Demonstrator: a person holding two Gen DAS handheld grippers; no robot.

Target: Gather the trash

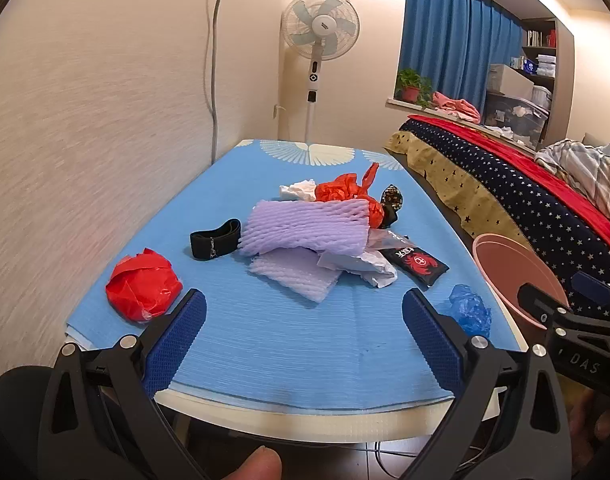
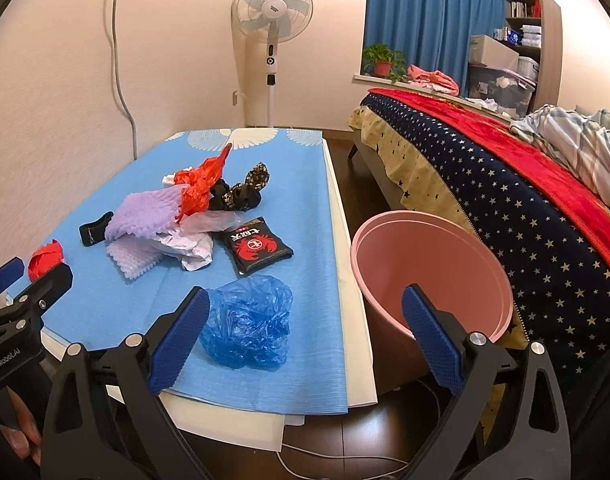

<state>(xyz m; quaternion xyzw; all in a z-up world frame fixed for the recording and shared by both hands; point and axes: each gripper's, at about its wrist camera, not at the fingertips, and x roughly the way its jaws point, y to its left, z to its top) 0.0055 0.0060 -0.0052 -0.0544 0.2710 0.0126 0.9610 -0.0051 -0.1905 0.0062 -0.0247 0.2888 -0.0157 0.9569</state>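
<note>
In the left wrist view, the left gripper (image 1: 304, 322) hung with its jaws released and empty at the near edge of the table (image 1: 265, 344). The red plastic wad (image 1: 143, 285) lay near left, the lilac foam netting (image 1: 305, 228) mid-table: both looked light, soft and crushable, best pinched across the bulk.

In the right wrist view, the right gripper (image 2: 305, 324) was likewise spread wide, holding nothing. The blue plastic bag (image 2: 247, 326) lay just beyond its left jaw, thin and probably slippery. The pink bin (image 2: 429, 276) stood right of the table, beside the bed (image 2: 525, 208). The blue table cover looked smooth.
</note>
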